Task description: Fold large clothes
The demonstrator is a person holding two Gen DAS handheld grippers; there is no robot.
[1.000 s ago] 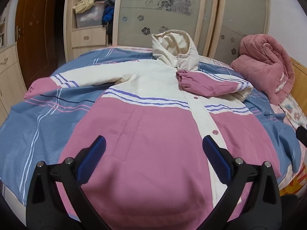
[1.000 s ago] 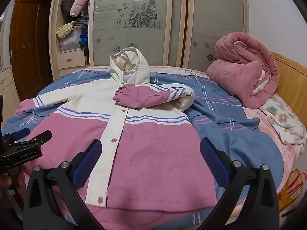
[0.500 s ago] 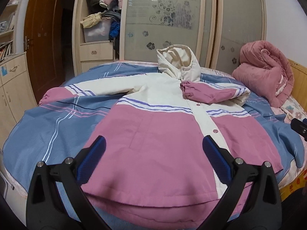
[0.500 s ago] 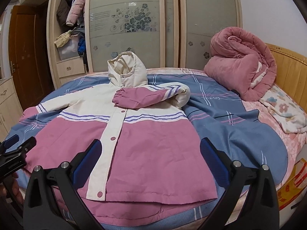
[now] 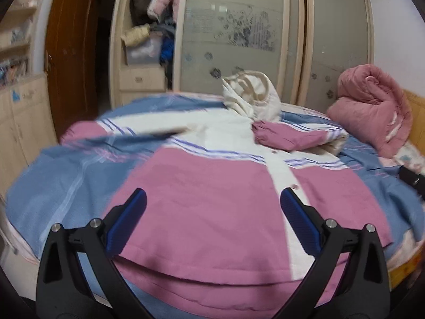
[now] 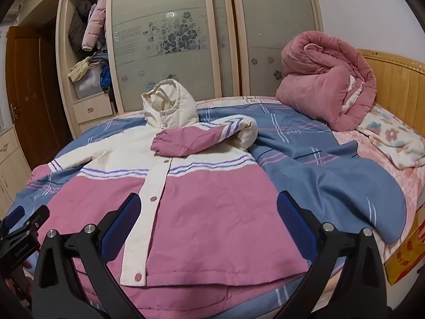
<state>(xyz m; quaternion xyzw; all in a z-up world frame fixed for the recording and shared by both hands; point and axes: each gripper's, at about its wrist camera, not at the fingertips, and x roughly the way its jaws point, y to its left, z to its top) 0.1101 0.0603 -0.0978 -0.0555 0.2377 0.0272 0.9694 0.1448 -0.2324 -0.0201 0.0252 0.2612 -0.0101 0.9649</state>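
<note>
On bed (image 6: 305, 164), jacket (image 6: 207, 212) flat, right sleeve (image 6: 196, 141) already folded in; both grippers (image 5: 212, 210) (image 6: 208, 212) pulled back, jaws wide, empty; left sleeve (image 5: 127, 127) at 10 o'clock next.

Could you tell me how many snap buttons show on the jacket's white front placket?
3: one near the hem, one mid-placket, one just below the folded pink sleeve. That sleeve may hide others.

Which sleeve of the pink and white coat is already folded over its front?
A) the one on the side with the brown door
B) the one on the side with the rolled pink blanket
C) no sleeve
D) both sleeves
B: that sleeve lies across the coat chest, while the other sleeve stretches out flat on the bed.
</note>
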